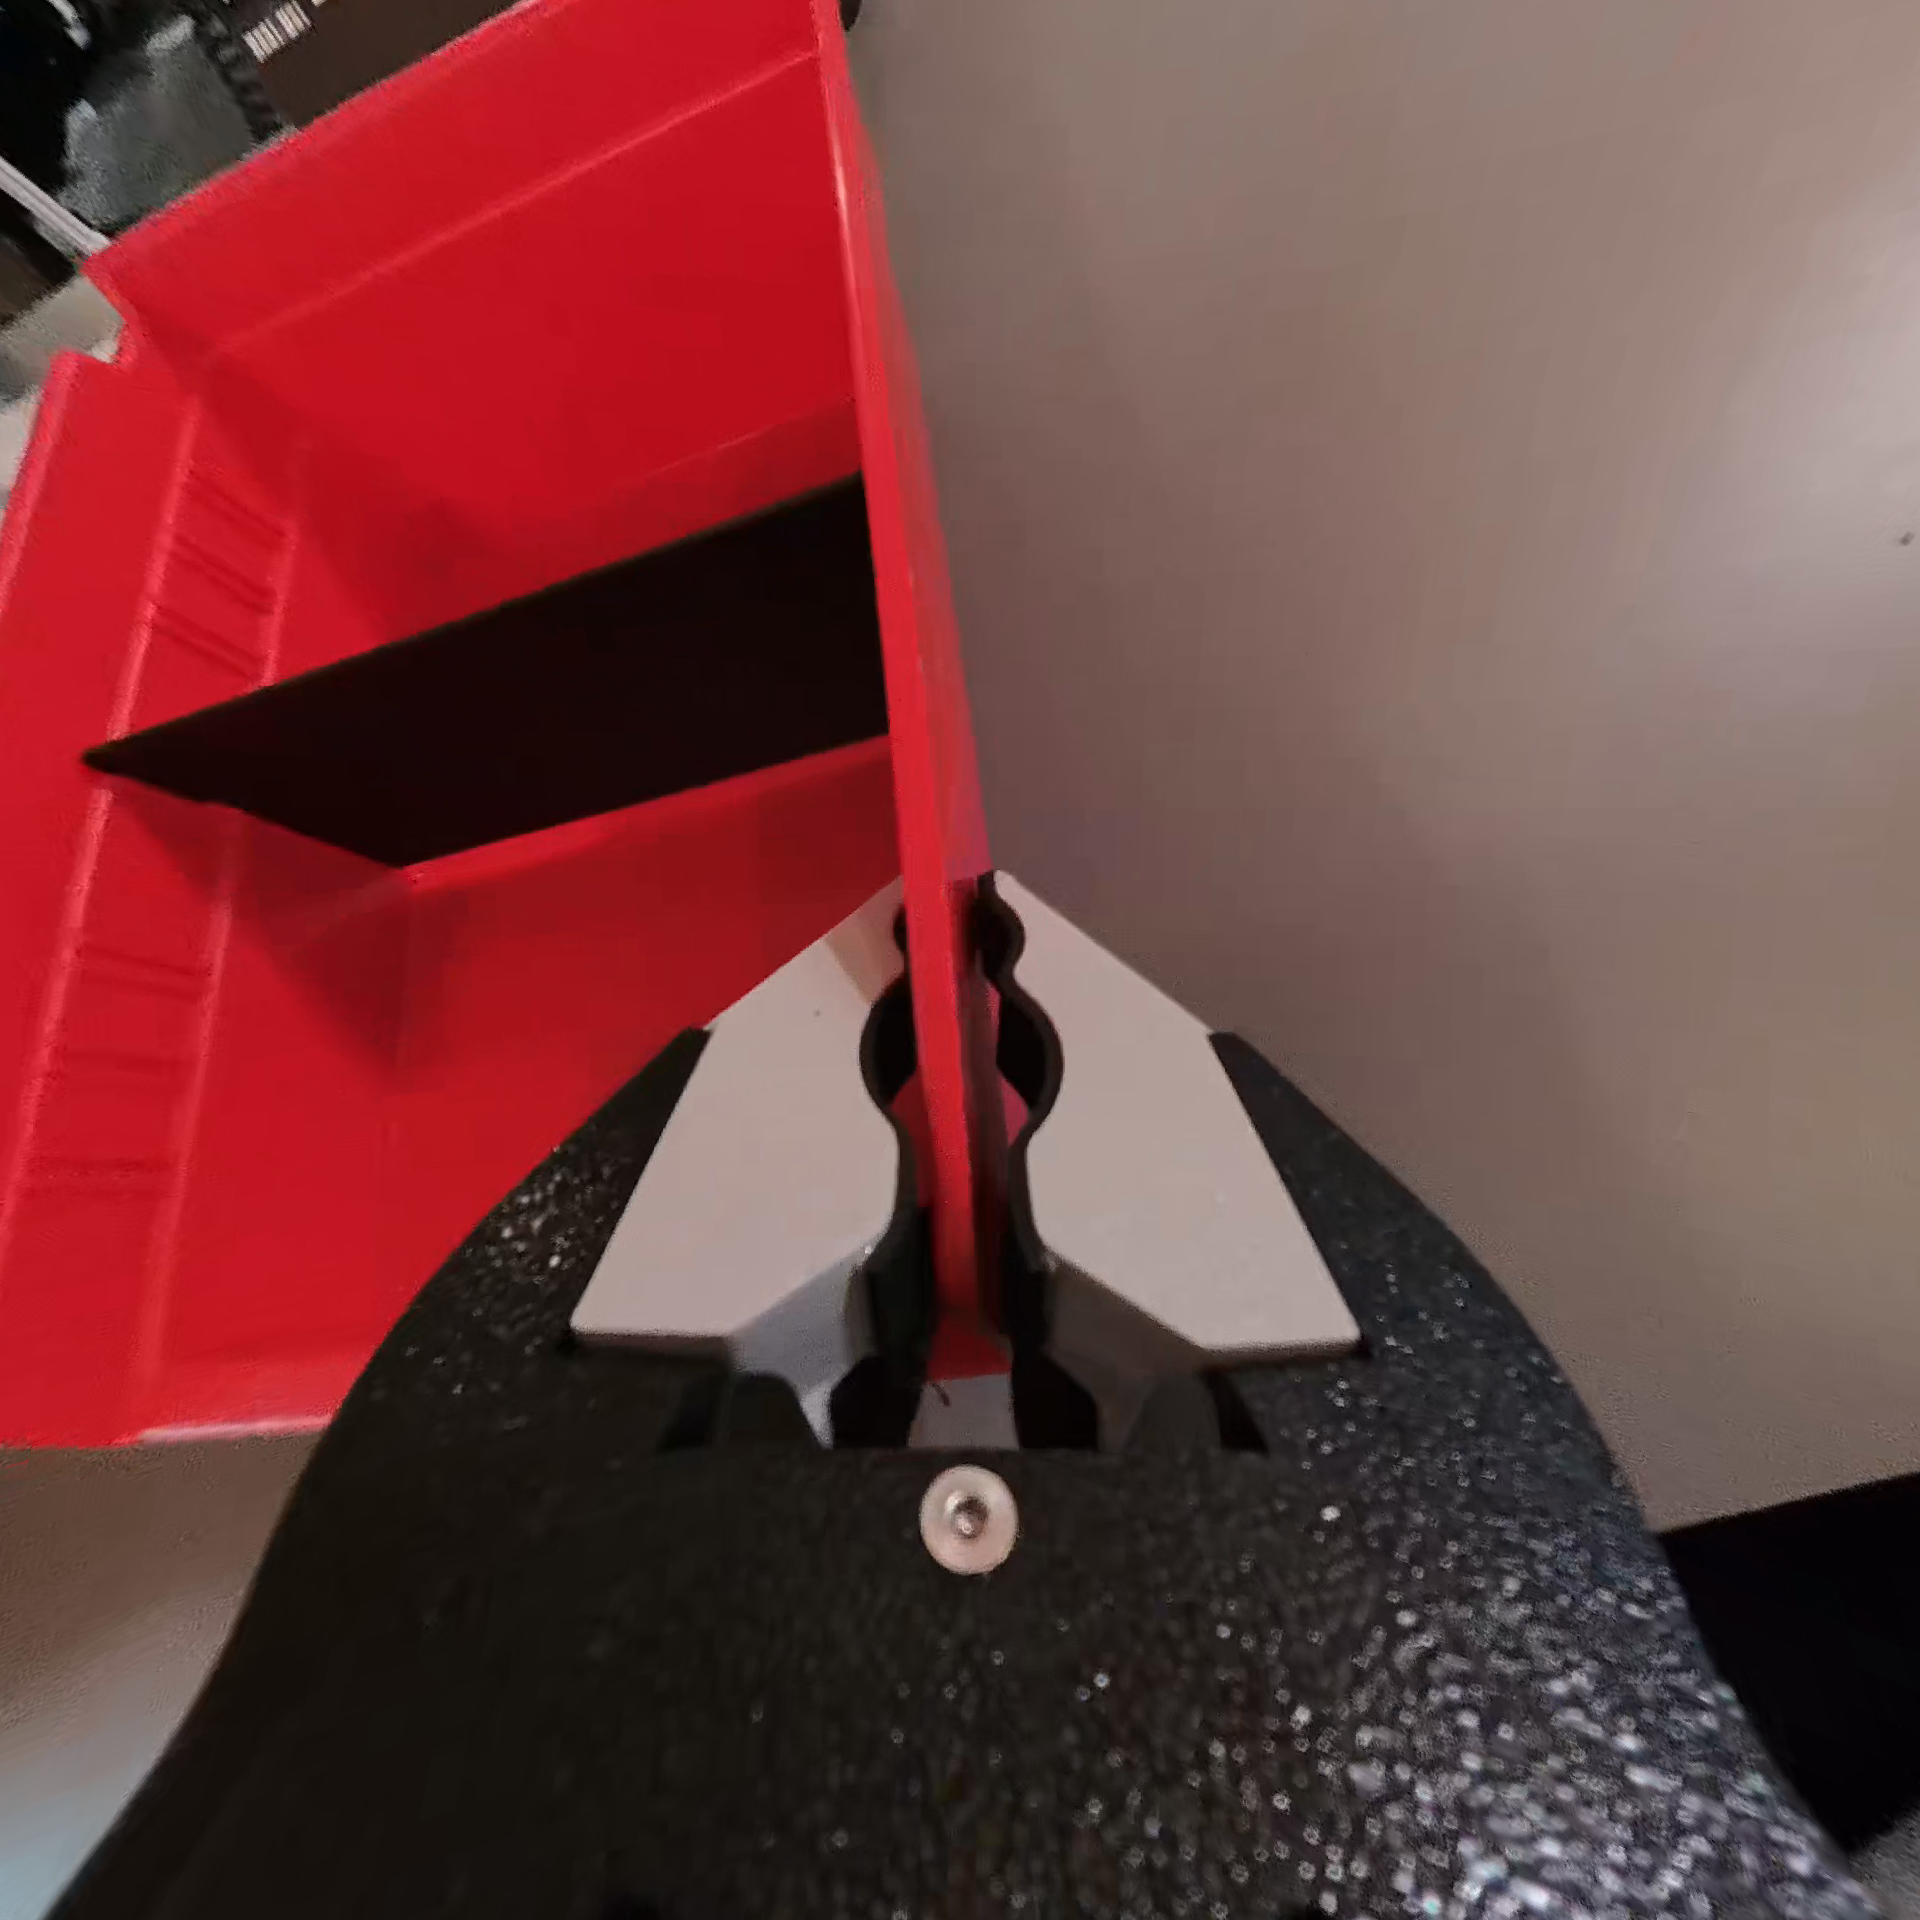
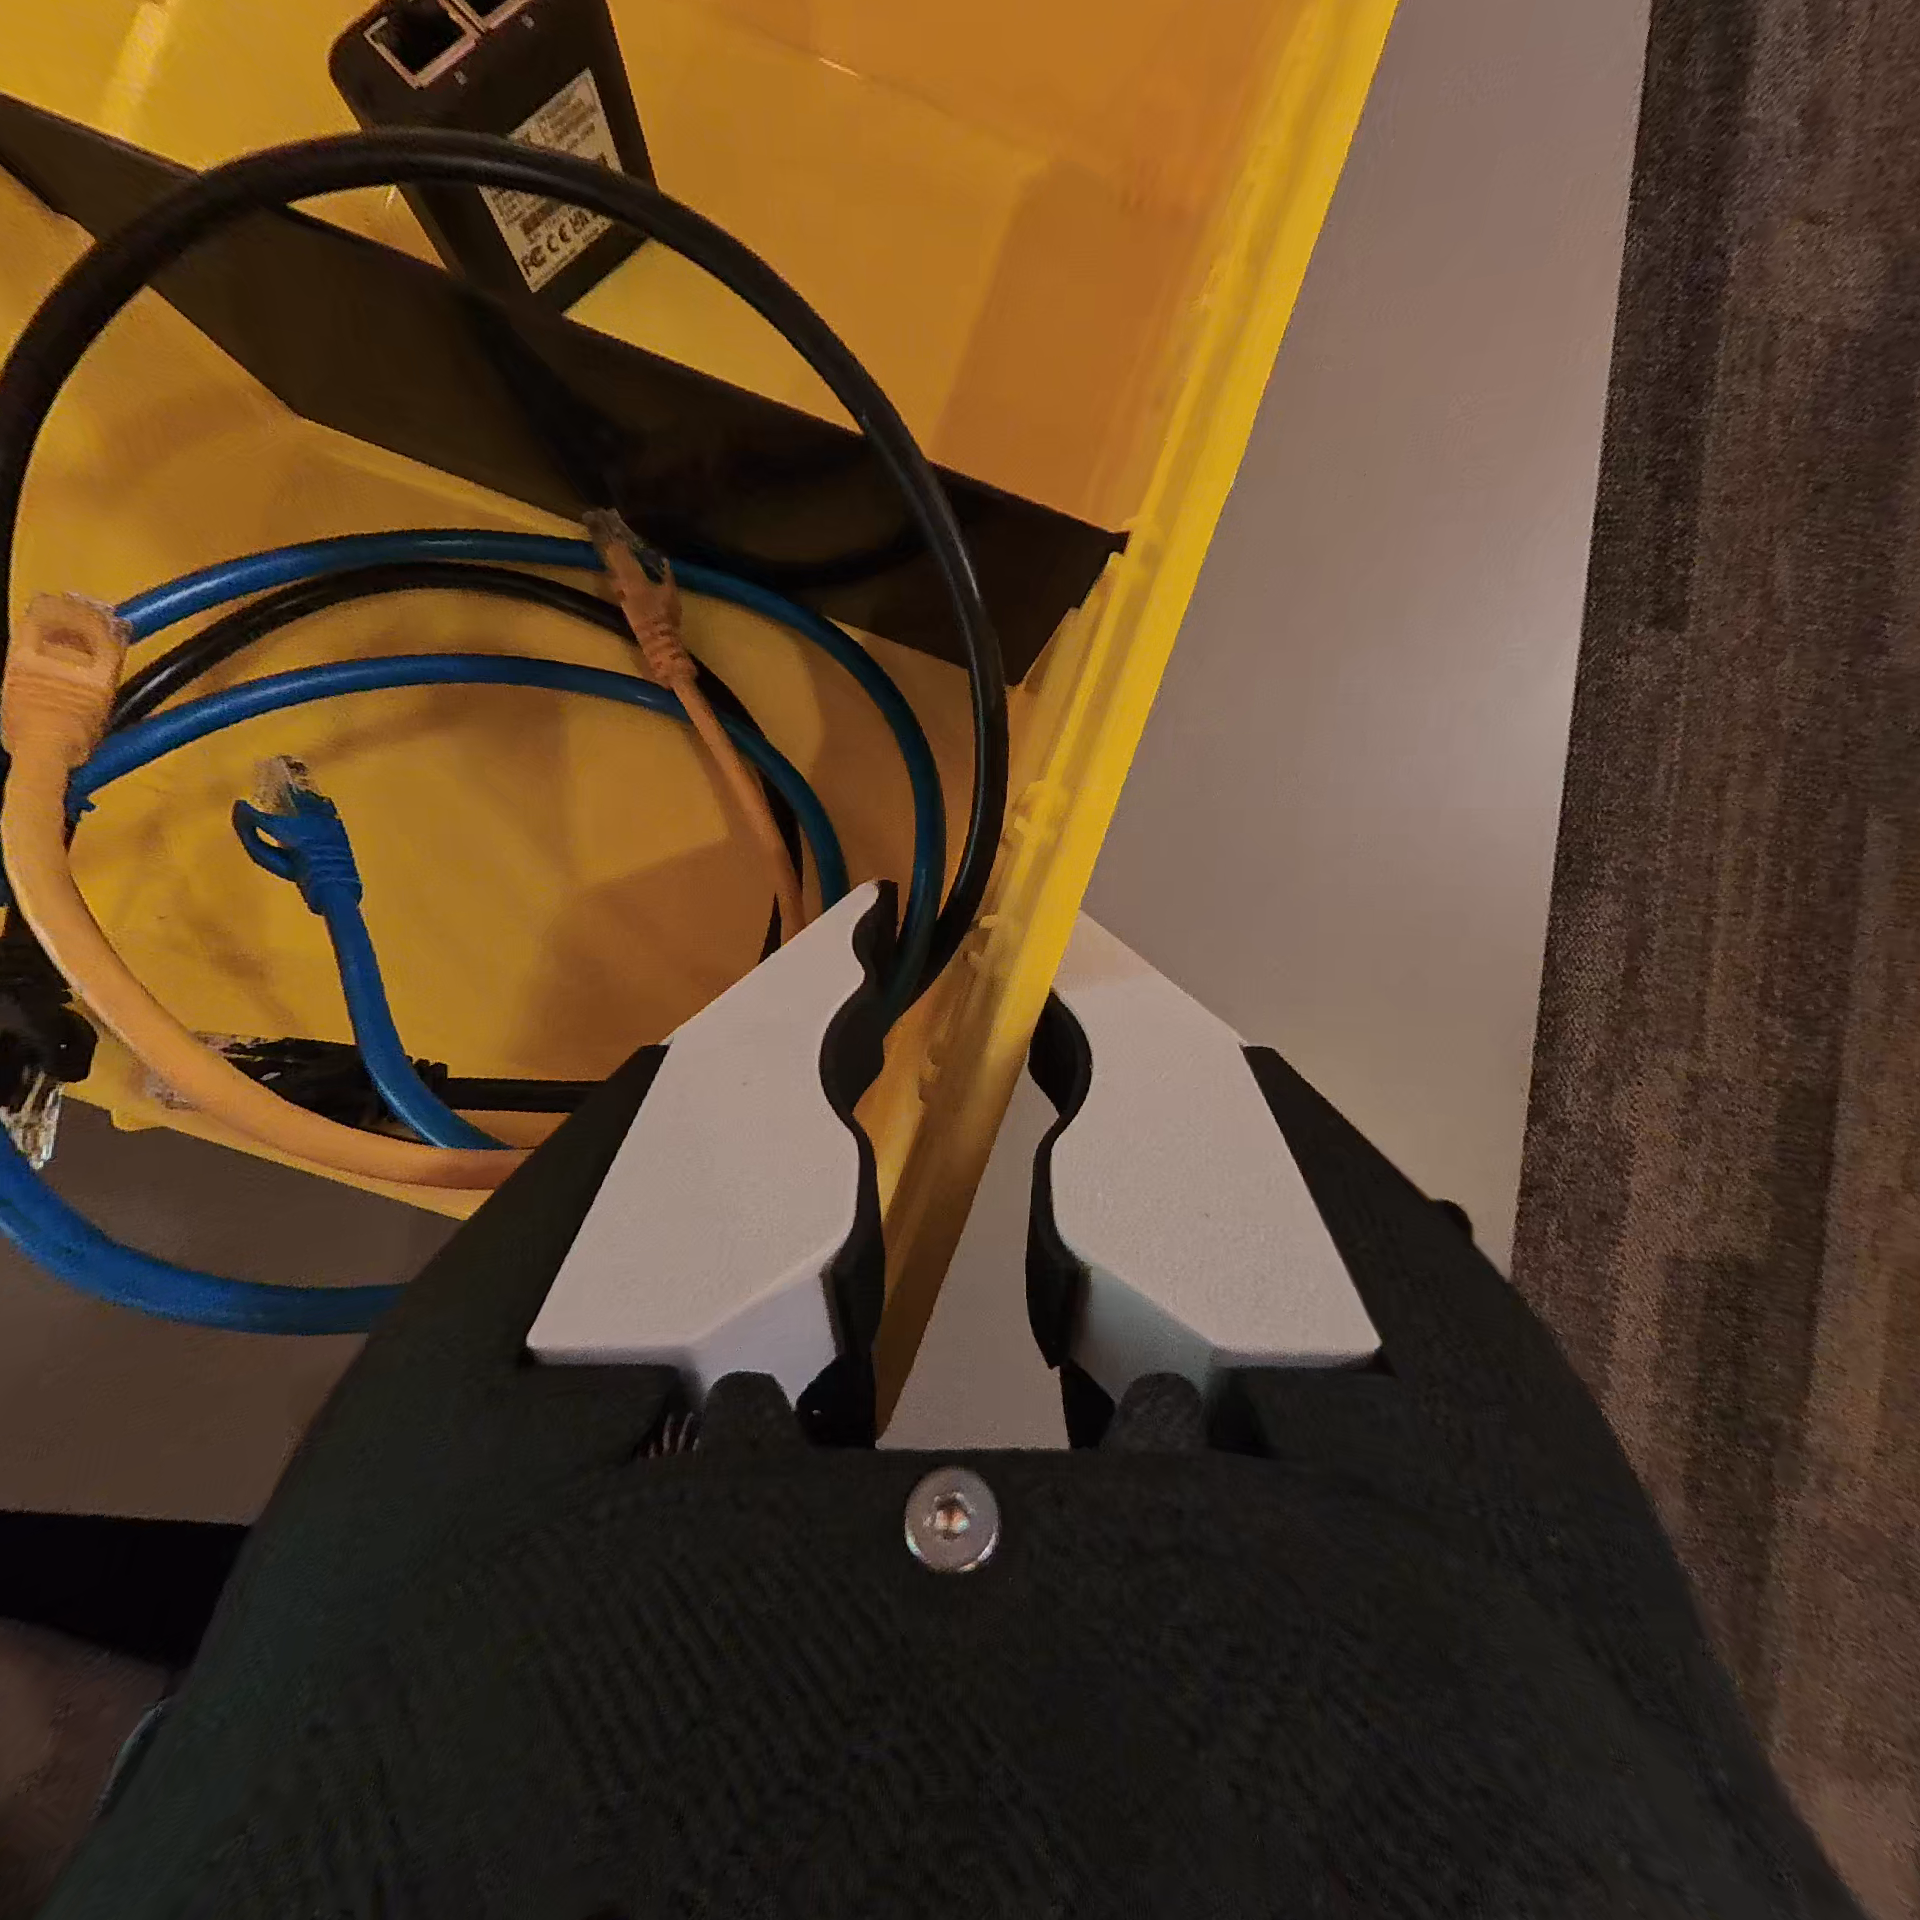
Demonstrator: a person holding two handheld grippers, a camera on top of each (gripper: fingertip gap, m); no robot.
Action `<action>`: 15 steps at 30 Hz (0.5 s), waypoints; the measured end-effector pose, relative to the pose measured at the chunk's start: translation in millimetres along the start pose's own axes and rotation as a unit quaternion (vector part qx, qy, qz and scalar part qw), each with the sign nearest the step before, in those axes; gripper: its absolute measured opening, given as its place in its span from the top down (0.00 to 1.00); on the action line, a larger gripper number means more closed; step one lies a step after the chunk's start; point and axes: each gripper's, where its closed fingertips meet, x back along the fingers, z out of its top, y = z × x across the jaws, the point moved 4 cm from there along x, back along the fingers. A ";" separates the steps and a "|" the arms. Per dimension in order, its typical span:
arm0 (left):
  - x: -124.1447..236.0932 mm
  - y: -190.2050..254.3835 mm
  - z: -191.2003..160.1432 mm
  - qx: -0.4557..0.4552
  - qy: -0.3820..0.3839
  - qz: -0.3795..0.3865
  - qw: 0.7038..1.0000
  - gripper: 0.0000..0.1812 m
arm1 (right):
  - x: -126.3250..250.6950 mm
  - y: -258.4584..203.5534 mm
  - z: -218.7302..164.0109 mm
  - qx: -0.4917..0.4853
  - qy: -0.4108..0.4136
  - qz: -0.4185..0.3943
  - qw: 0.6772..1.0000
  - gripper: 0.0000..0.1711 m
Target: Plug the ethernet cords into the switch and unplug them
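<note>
The left gripper (image 1: 943, 1049) straddles the right wall of a bin (image 1: 540, 436), a divider (image 1: 540, 686) crossing its inside. The right gripper (image 2: 961, 1039) straddles the right wall of another bin (image 2: 1174, 582). In it, cords (image 2: 582, 665) lie coiled before a divider (image 2: 644, 436); behind, the switch (image 2: 499, 135) leans over it.
</note>
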 end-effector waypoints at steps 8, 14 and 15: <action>15.5 -5.2 12.1 0.002 0.061 0.027 0.998 0.98 | -7.6 -27.0 15.3 0.024 0.006 0.014 1.000 0.88; 45.3 -12.8 35.1 -0.004 0.132 0.065 0.989 0.98 | -11.9 -72.5 34.1 0.058 0.000 0.013 0.998 0.88; 50.8 -13.5 38.8 -0.011 0.141 0.074 0.987 0.97 | -13.2 -81.9 37.1 0.062 0.003 0.019 0.998 0.88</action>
